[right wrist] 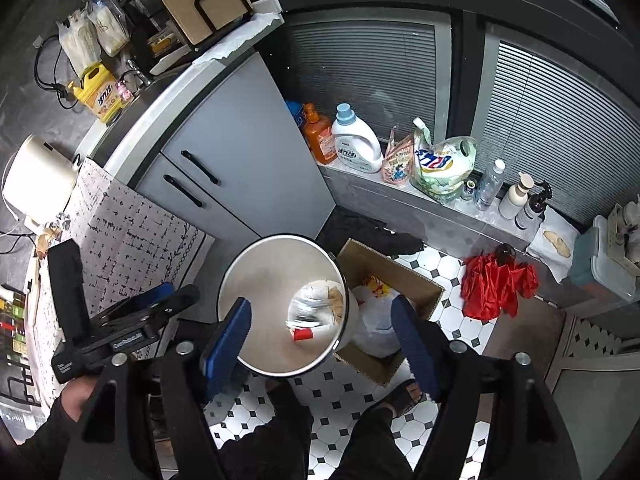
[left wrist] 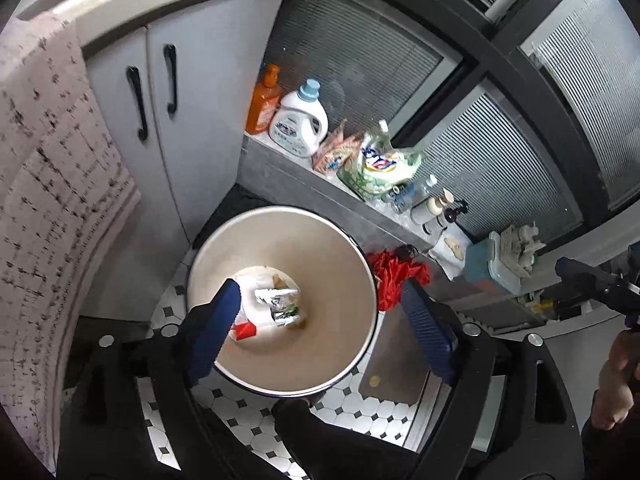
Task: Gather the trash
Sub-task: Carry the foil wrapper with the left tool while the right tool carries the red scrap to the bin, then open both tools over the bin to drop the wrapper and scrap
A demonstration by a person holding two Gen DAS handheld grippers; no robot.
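A round metal trash bin (left wrist: pixel 332 264) stands on the tiled floor, seen from above in both views (right wrist: pixel 256 280). At its bottom lie crumpled white paper (left wrist: pixel 260 280), a silvery wrapper (left wrist: pixel 280 300) and a red-and-white piece (left wrist: pixel 244 331); the same trash shows in the right wrist view (right wrist: pixel 316 308). My left gripper (left wrist: pixel 320 316) is open and empty, hovering above the bin's mouth. My right gripper (right wrist: pixel 320 340) is also open and empty above the bin's front rim. The left gripper also shows at the left of the right wrist view (right wrist: pixel 132 312).
A grey cabinet (right wrist: pixel 240 152) stands behind the bin. A low ledge (right wrist: pixel 400 196) holds detergent bottles and bags. A cardboard box (right wrist: pixel 400 280) with a white bag sits right of the bin. Red cloth (right wrist: pixel 496 284) lies on the floor. A patterned cloth (right wrist: pixel 132 240) hangs at left.
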